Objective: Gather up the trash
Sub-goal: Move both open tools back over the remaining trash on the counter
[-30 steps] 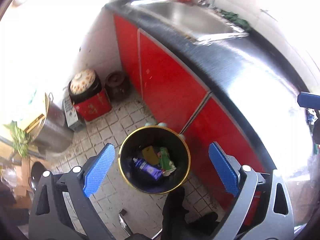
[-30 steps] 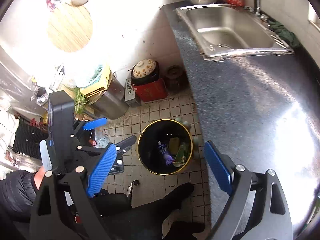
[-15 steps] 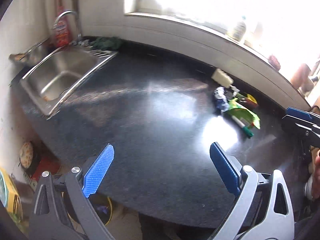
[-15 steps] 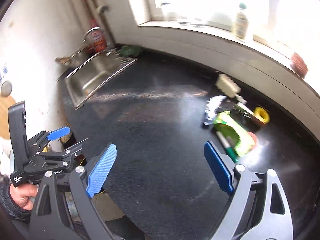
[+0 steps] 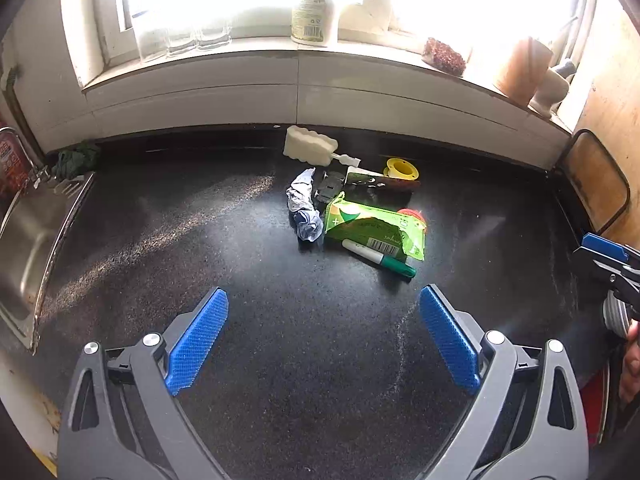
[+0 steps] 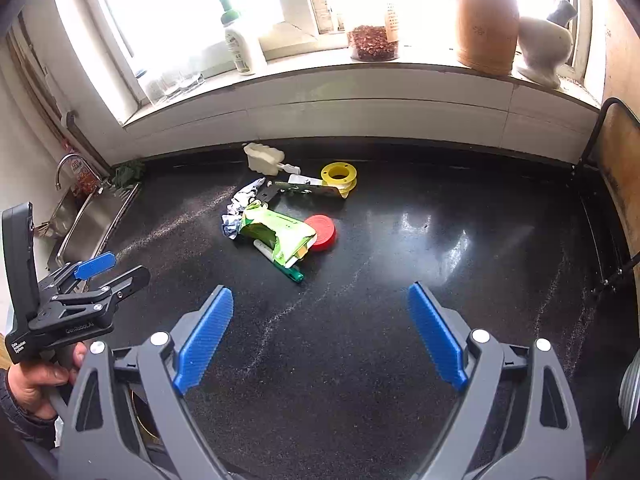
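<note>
Both claws have swung from the bin to the black surface [image 5: 160, 240]; left claw [image 5: 323, 340] and right claw [image 6: 320, 332] gape empty. Trash surrounds the green packet [image 5: 374, 230], which half hides a marker [image 5: 380, 258].

Bright daylight floods a window [image 6: 192, 12] above a white sill [image 6: 360, 80] and speckled black countertop [image 5: 320, 340], steel sink [image 5: 24, 256] at one end

The pouch [image 5: 374, 230] lay mid-counter [image 5: 200, 240] — wrapper [image 5: 305, 210] touching its left, marker [image 5: 378, 258] before it, sponge [image 5: 310, 146] behind; sink [image 5: 28, 236] far left.
</note>
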